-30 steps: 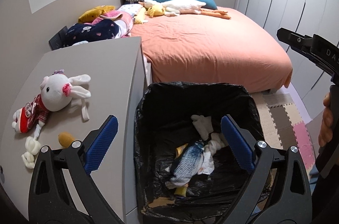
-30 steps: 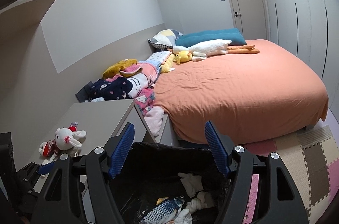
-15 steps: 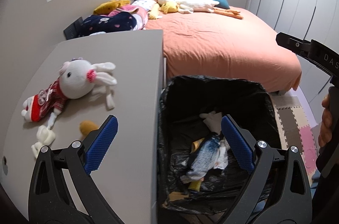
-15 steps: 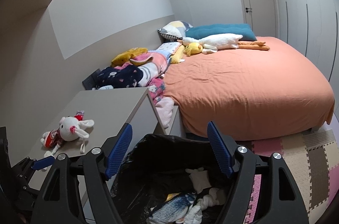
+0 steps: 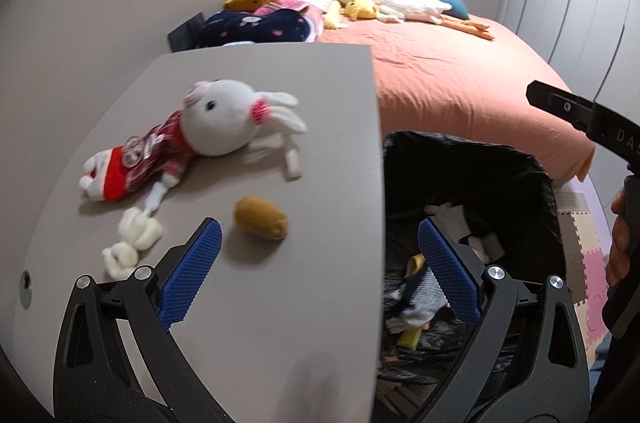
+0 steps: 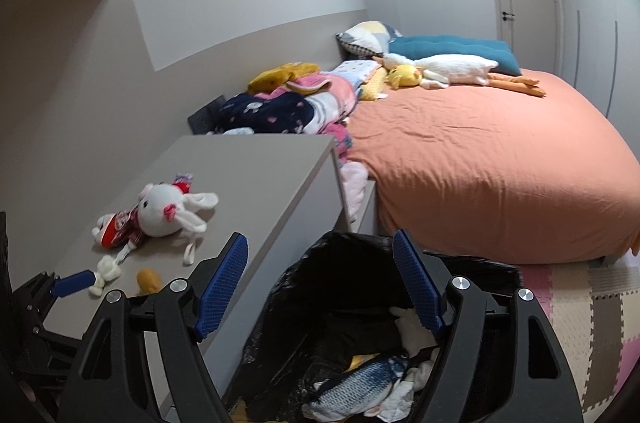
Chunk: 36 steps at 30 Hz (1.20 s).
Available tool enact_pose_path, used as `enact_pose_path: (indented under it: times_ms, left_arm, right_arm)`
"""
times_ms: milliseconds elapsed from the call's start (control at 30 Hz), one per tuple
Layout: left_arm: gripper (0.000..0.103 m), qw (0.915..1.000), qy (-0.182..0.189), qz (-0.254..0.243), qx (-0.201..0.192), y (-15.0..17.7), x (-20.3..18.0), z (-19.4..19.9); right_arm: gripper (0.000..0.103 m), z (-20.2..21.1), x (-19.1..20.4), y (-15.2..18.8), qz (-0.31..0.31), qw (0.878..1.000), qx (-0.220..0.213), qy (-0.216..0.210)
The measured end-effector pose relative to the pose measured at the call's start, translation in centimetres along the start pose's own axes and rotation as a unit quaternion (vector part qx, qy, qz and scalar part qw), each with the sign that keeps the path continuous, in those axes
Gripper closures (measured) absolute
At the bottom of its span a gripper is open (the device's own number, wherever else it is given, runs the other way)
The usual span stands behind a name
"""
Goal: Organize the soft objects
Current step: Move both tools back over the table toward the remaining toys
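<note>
A white rabbit plush (image 5: 224, 127) in a red dress lies on its side on the grey cabinet top (image 5: 280, 75). A small brown plush (image 5: 260, 217) lies just in front of it. My left gripper (image 5: 316, 235) is open and empty; it straddles the cabinet's right edge, with its left finger close to the brown plush. My right gripper (image 6: 320, 239) is open and empty above the black-lined bin (image 6: 352, 263). In the bin lie a fish plush (image 6: 360, 383) and white soft items. The rabbit plush (image 6: 160, 215) and the brown plush (image 6: 149, 279) also show in the right wrist view.
The bin (image 5: 472, 159) stands tight against the cabinet's right side. Behind it is a bed with an orange sheet (image 6: 480, 151), plush toys and a heap of clothes (image 6: 288, 103). Foam floor tiles (image 6: 580, 323) lie at the right. A hand (image 5: 618, 243) holds the right gripper's handle.
My left gripper has swung left from over the bin to over the cabinet edge, so the rabbit and brown plush appear closer. The right gripper also shifted left, and its jaws stand slightly wider.
</note>
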<state>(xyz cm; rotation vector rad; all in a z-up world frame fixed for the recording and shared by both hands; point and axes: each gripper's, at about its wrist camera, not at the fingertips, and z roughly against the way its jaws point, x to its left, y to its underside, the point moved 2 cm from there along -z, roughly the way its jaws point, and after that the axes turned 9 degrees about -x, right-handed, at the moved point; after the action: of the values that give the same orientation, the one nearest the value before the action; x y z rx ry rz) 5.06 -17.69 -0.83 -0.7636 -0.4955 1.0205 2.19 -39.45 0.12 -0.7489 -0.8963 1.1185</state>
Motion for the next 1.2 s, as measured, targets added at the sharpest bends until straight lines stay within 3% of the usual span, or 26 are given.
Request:
enact_pose_path:
  times_ms: [667,1067,1133,1200]
  left_arm:
    - [0.008,0.9975,-0.054,0.042,0.016,2.0,8.3,0.2]
    - [0.008,0.9918,-0.089,0.083,0.039,4.0,14.5,-2.0]
    - [0.021,0.9908,-0.097,0.084,0.045,4.5,15.1,-2.6]
    - [0.026,0.9898,-0.101,0.085,0.055,4.8,15.7,-3.4]
  right_arm:
    - [0.027,-4.1,7.9,2.1,0.057,0.996,0.049,-0.054]
    - [0.027,-6.5,12.3,4.0,0.085,0.988,0.078,-0.100]
    - [0.027,-6.9,12.9,4.4,0.089,0.987,0.083,-0.108]
    - [0.027,-7.3,13.7,4.8,0.093,0.984,0.088,-0.123]
